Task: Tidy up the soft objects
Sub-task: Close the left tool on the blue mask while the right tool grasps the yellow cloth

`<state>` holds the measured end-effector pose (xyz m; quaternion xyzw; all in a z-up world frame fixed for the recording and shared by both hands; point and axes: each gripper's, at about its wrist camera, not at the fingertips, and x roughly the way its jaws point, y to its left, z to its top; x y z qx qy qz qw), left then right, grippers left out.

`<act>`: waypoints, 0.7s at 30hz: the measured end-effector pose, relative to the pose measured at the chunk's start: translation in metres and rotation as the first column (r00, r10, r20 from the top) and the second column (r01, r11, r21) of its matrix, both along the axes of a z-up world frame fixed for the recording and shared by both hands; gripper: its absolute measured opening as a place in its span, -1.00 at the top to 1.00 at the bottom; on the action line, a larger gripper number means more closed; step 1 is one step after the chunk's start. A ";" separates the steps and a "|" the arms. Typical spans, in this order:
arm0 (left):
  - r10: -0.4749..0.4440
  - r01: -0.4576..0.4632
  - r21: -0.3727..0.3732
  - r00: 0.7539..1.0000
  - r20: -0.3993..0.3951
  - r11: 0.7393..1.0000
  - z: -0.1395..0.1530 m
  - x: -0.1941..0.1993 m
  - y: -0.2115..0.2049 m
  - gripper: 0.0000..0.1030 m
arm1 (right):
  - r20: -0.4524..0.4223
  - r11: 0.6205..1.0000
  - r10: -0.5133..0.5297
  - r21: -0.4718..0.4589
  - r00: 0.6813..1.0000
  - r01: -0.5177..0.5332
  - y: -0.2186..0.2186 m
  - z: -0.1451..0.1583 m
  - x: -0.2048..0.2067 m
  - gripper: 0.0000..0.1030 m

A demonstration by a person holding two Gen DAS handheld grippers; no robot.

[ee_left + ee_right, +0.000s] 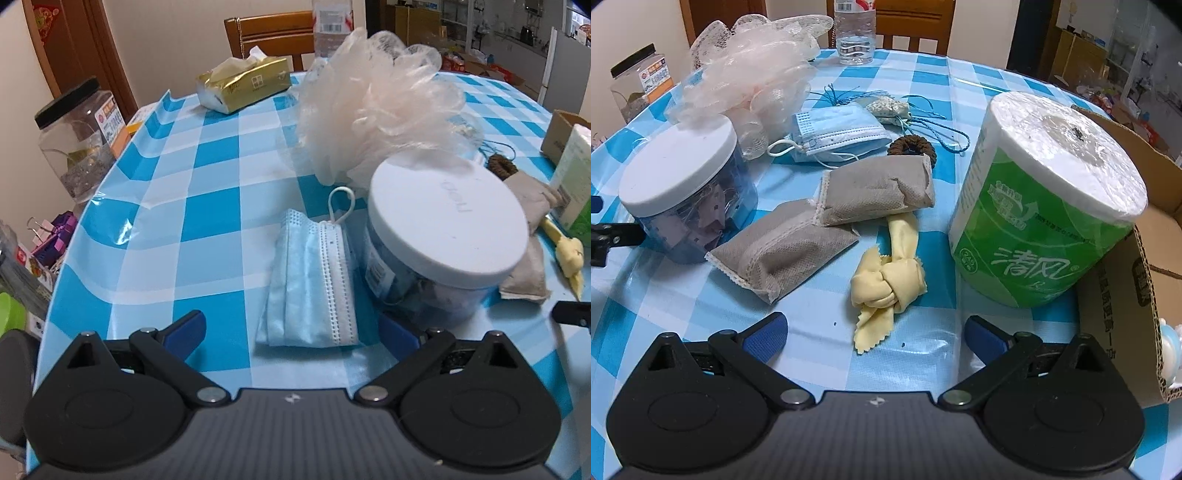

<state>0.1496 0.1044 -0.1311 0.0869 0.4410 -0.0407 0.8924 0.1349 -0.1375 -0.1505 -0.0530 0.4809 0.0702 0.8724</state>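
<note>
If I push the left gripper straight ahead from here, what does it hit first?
Most likely the folded blue face mask, which lies flat on the tablecloth directly between the open fingers of the left gripper. The white-lidded jar stands just right of that line and could brush the right finger, though depth is hard to judge.

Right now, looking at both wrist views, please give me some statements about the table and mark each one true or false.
1. The left gripper is open and holds nothing. True.
2. The jar has a black lid. False: its lid is white.
3. The yellow cloth is tied in a knot. True.
4. The toilet paper roll lies inside the cardboard box. False: it stands on the table beside the box.
5. The right gripper is shut on a grey pouch. False: it is open and empty.
</note>
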 end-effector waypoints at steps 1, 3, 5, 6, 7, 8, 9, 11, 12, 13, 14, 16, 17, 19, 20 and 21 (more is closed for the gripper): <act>-0.001 0.001 -0.001 1.000 -0.003 1.000 -0.001 0.002 0.000 -0.91 | 0.002 1.000 -0.003 0.000 1.000 0.003 0.000 0.000 0.000 -1.00; -0.004 0.004 -0.003 1.000 -0.010 1.000 -0.005 0.006 -0.001 -0.89 | 0.004 1.000 -0.004 0.000 1.000 0.004 0.000 0.000 -0.001 -1.00; -0.006 0.005 -0.009 1.000 -0.010 1.000 -0.007 0.011 -0.001 -0.88 | 0.008 1.000 -0.005 0.000 1.000 0.005 0.000 0.000 -0.001 -1.00; -0.004 0.004 -0.013 1.000 -0.010 1.000 -0.008 0.013 0.000 -0.85 | 0.013 1.000 -0.006 0.000 1.000 0.006 0.001 0.000 -0.003 -1.00; -0.003 0.003 -0.020 1.000 -0.009 1.000 -0.008 0.014 0.000 -0.77 | 0.020 1.000 -0.009 0.000 1.000 0.009 0.001 0.000 -0.004 -1.00; -0.002 0.001 -0.034 1.000 -0.010 0.999 -0.008 0.016 0.002 -0.73 | 0.024 1.000 -0.016 0.001 1.000 0.016 0.001 0.000 -0.006 -1.00; -0.002 0.002 -0.050 1.000 -0.011 0.999 -0.008 0.017 0.003 -0.73 | 0.027 1.000 -0.023 0.001 0.999 0.023 0.001 0.000 -0.006 -1.00; -0.003 0.002 -0.065 1.000 -0.017 0.998 -0.008 0.019 0.003 -0.74 | 0.025 0.999 -0.037 0.000 0.999 0.037 0.002 0.000 -0.007 -1.00; -0.005 0.004 -0.065 1.000 -0.017 0.998 -0.008 0.020 0.003 -0.74 | 0.024 0.999 -0.043 0.000 0.999 0.043 0.003 0.001 -0.006 -1.00; -0.006 0.005 -0.066 1.000 -0.017 0.998 -0.008 0.020 0.003 -0.74 | 0.026 0.999 -0.044 0.000 0.999 0.044 0.003 0.001 -0.005 -1.00; -0.008 0.007 -0.067 1.000 -0.016 0.998 -0.008 0.020 0.003 -0.74 | 0.030 0.999 -0.045 0.000 0.999 0.045 0.004 0.000 -0.004 -1.00; -0.010 0.008 -0.068 1.000 -0.017 0.998 -0.009 0.021 0.003 -0.74 | 0.035 0.999 -0.052 0.002 0.998 0.052 0.005 0.001 0.000 -0.97; -0.010 0.009 -0.069 1.000 -0.017 0.998 -0.009 0.021 0.004 -0.72 | 0.040 0.998 -0.056 0.005 0.998 0.056 0.005 0.001 0.002 -0.90; -0.014 0.013 -0.071 1.000 -0.017 0.997 -0.008 0.021 0.004 -0.66 | 0.050 0.998 -0.068 0.004 0.996 0.068 0.004 0.003 0.006 -0.75; -0.016 0.015 -0.073 1.000 -0.016 0.997 -0.008 0.020 0.004 -0.58 | 0.052 0.997 -0.073 0.009 0.996 0.072 0.003 0.005 0.009 -0.63; -0.019 0.017 -0.076 1.000 -0.017 0.997 -0.008 0.020 0.004 -0.52 | 0.053 0.997 -0.078 0.011 0.996 0.077 0.002 0.006 0.010 -0.59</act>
